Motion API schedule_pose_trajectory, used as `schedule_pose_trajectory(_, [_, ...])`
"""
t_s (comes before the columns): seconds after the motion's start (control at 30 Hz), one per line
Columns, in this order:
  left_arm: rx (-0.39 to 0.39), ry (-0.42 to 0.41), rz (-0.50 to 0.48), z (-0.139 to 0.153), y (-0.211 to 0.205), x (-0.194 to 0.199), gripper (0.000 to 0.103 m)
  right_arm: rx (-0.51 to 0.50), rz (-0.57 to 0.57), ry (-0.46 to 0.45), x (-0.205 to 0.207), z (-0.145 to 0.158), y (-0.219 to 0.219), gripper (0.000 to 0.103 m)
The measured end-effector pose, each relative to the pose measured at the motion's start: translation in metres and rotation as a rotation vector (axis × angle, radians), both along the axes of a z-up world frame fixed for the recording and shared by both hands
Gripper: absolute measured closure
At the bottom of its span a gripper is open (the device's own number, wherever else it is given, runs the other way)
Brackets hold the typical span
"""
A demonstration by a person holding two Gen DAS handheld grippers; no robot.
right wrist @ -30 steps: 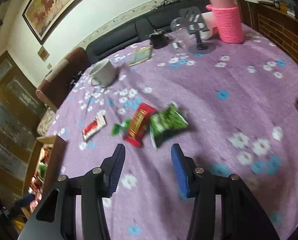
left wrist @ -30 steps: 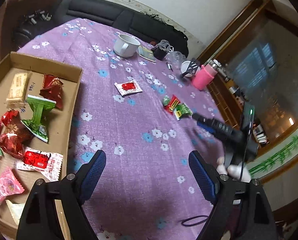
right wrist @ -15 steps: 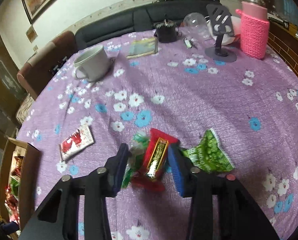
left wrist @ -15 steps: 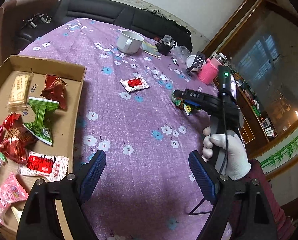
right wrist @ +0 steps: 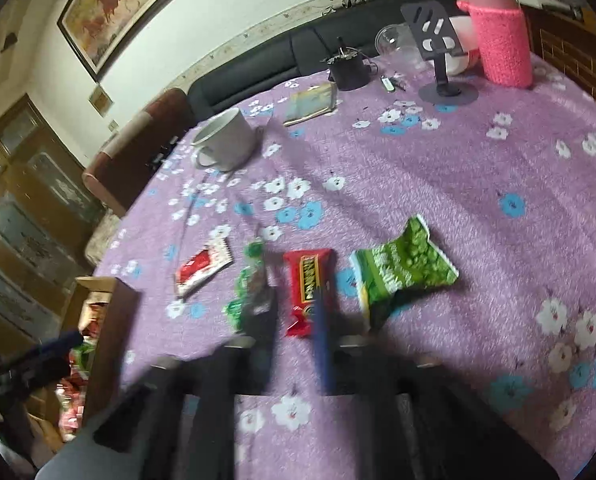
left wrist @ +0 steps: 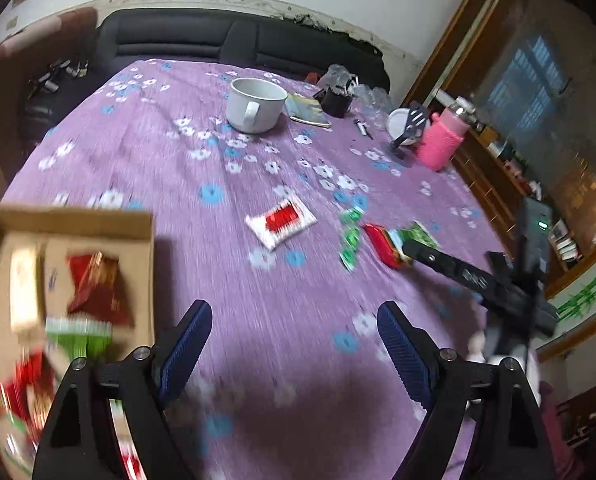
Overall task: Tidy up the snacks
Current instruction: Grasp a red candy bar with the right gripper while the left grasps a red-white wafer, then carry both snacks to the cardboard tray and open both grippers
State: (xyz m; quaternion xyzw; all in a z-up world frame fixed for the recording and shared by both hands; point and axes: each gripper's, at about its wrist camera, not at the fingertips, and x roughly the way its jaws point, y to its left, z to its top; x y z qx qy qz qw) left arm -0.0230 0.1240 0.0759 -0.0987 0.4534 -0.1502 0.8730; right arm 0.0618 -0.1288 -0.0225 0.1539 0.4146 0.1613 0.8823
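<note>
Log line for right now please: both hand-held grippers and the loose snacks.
left hand-held gripper: open, empty | right hand-held gripper: jaws just reopening around red snack bar, grip unclear | loose: green pea bag, red-white packet | box: part-filled

- Your left tongs (left wrist: 294, 344) stand wide apart over the purple flowered table (left wrist: 258, 288), nothing between the blue pads (left wrist: 186, 344);
- the cardboard box (left wrist: 78, 224) sits at the left edge, blurred, with red and green packets inside;
- a white-and-red packet (left wrist: 281, 219) lies mid-table;
- your right tongs (left wrist: 408, 254) reach in from the right, tips at the red snack bar (left wrist: 384, 242), a green wrapper (left wrist: 351, 236) just beside it;
- a white mug (left wrist: 255, 105) and pink bottle (left wrist: 442, 140) stand at the far side.
</note>
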Motion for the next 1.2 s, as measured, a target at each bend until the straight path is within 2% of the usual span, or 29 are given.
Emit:
schedule_pose_trajectory(0.03, [0.023, 0.001, -0.003, -0.002, -0.002, 0.009, 0.016, -0.011, -0.004, -0.003, 0.004, -0.001, 0.002, 0.058])
schedule_pose_trajectory(0.17, [0.146, -0.017, -0.055, -0.010, -0.020, 0.042, 0.015, -0.024, 0.018, 0.010, 0.019, -0.008, 0.010, 0.060])
schedule_pose_trajectory(0.23, [0.218, -0.018, -0.075, -0.017, -0.031, 0.058, 0.015, -0.043, 0.035, 0.021, 0.021, -0.017, 0.016, 0.075])
schedule_pose_trajectory(0.3, [0.279, -0.016, -0.090, -0.026, -0.040, 0.072, 0.015, -0.043, 0.044, 0.028, 0.022, -0.019, 0.016, 0.084])
schedule_pose_trajectory(0.4, [0.360, -0.026, -0.121, -0.036, -0.052, 0.087, 0.015, -0.032, 0.055, 0.036, 0.023, -0.020, 0.015, 0.084])
schedule_pose_trajectory(0.67, [0.463, -0.035, -0.255, -0.056, -0.077, 0.117, 0.015, 0.031, 0.065, 0.059, 0.023, -0.019, 0.007, 0.084])
schedule_pose_trajectory(0.73, [0.463, -0.024, -0.268, -0.060, -0.076, 0.120, 0.015, 0.043, 0.062, 0.058, 0.022, -0.019, 0.005, 0.084])
schedule_pose_trajectory(0.8, [0.426, -0.005, -0.274, -0.063, -0.071, 0.121, 0.018, 0.055, 0.059, 0.059, 0.023, -0.018, 0.003, 0.084])
schedule_pose_trajectory(0.87, [0.352, 0.022, -0.287, -0.062, -0.067, 0.120, 0.047, 0.067, 0.056, 0.062, 0.023, -0.019, 0.002, 0.084])
schedule_pose_trajectory(0.97, [0.347, 0.019, -0.284, -0.060, -0.069, 0.114, 0.068, 0.066, 0.055, 0.058, 0.023, -0.019, 0.003, 0.084])
schedule_pose_trajectory(1.07, [0.352, 0.013, -0.278, -0.060, -0.072, 0.107, 0.068, 0.065, 0.056, 0.050, 0.021, -0.018, 0.004, 0.084])
schedule_pose_trajectory(1.2, [0.310, 0.010, -0.250, -0.057, -0.066, 0.098, 0.068, 0.072, 0.065, 0.036, 0.019, -0.015, 0.004, 0.084])
